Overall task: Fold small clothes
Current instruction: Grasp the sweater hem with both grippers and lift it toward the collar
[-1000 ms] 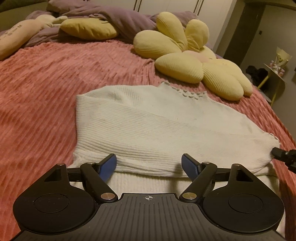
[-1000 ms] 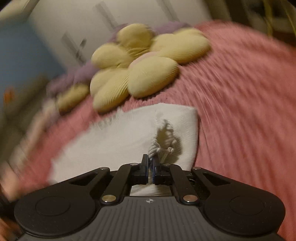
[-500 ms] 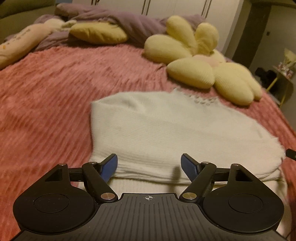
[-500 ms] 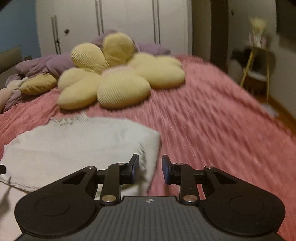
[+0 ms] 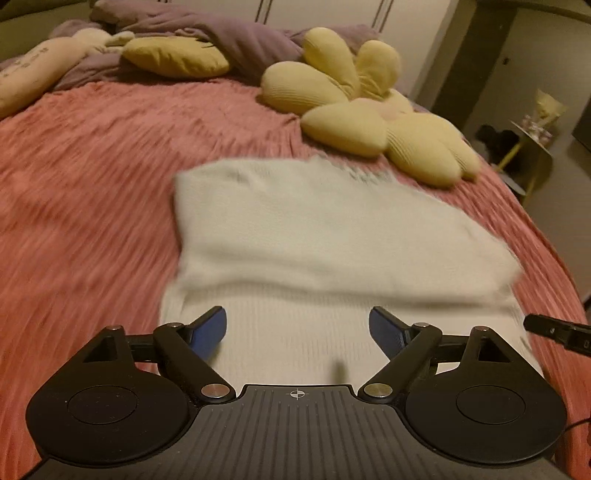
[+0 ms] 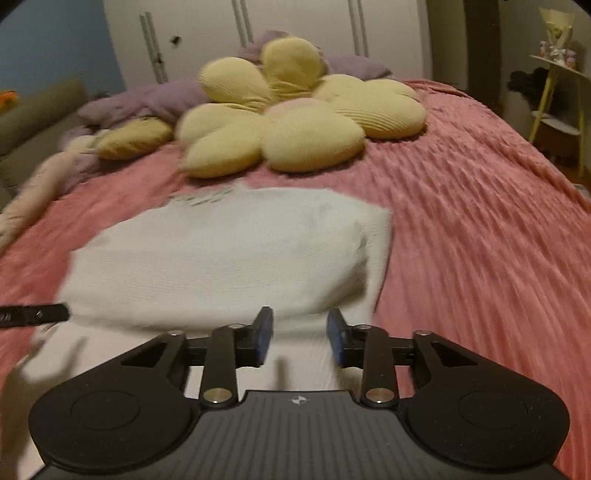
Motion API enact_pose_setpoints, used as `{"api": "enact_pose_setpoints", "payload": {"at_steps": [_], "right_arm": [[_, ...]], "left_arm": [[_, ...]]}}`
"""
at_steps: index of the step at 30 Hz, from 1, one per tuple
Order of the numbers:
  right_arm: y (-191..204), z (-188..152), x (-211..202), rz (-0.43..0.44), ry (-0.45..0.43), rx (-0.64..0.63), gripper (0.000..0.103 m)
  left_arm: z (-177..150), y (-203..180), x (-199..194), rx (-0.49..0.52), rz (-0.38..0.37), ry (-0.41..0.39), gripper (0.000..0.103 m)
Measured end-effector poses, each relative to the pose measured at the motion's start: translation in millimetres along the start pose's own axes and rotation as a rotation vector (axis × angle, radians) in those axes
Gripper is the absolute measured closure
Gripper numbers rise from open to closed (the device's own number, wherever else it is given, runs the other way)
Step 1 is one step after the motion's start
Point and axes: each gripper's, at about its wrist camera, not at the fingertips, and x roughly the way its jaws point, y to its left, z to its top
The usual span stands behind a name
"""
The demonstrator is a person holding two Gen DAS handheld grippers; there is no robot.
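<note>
Change: right claw (image 6: 300, 334) has let go of the cream knitted sweater (image 5: 332, 236) and backed away; jaws just opening, nothing between them.
Left claw (image 5: 297, 328): wide open, empty, above the sweater's near hem.
Sweater: folded flat on the pink ribbed bedspread (image 5: 92, 192), yellow flower-shaped cushion (image 5: 369, 118) at 1 o'clock.

I see a bed with a pink ribbed bedspread (image 5: 92, 192) filling the frame, a folded white knit garment (image 5: 332, 236) lying lower center on it, a yellow flower pillow (image 5: 369, 114) upper right, and purple bedding (image 5: 229, 33) along the top.
</note>
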Motion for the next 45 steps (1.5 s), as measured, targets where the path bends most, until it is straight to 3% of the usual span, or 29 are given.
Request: {"api": "enact_pose_setpoints", "payload": {"at_steps": [6, 12, 17, 22, 25, 32, 35, 37, 40, 43, 45], "right_arm": [[9, -96, -83, 0.065, 0.102, 0.035, 0.055], [5, -164, -152, 0.072, 0.18, 0.137, 0.054], [-11, -189, -165, 0.134, 0.264, 0.234, 0.055], [-23, -208, -168, 0.178, 0.285, 0.337, 0.059], [-33, -211, -166, 0.196, 0.273, 0.409, 0.064], [-38, -208, -165, 0.233, 0.251, 0.457, 0.075], [-46, -207, -162, 0.234, 0.257, 0.485, 0.075], [-53, -210, -161, 0.255, 0.261, 0.519, 0.074], [-63, -215, -157, 0.307, 0.278, 0.594, 0.072], [-61, -215, -154, 0.321, 0.279, 0.6, 0.074], [-59, -215, -153, 0.332, 0.285, 0.594, 0.09]], "left_arm": [[-92, 5, -73, 0.058, 0.082, 0.085, 0.013], [-146, 19, -118, -0.022, 0.022, 0.162, 0.02], [-154, 35, -123, -0.104, -0.018, 0.198, 0.043], [-153, 48, -126, -0.148, -0.071, 0.232, 0.069], [-153, 49, -126, -0.127, -0.071, 0.252, 0.078], [-158, 57, -132, -0.133, -0.109, 0.266, 0.079], [-160, 67, -133, -0.186, -0.137, 0.273, 0.076], [-162, 70, -131, -0.204, -0.165, 0.288, 0.069], [-161, 69, -129, -0.203, -0.182, 0.302, 0.068], [-158, 70, -125, -0.205, -0.176, 0.323, 0.081], [-156, 71, -125, -0.216, -0.177, 0.329, 0.085]]}}
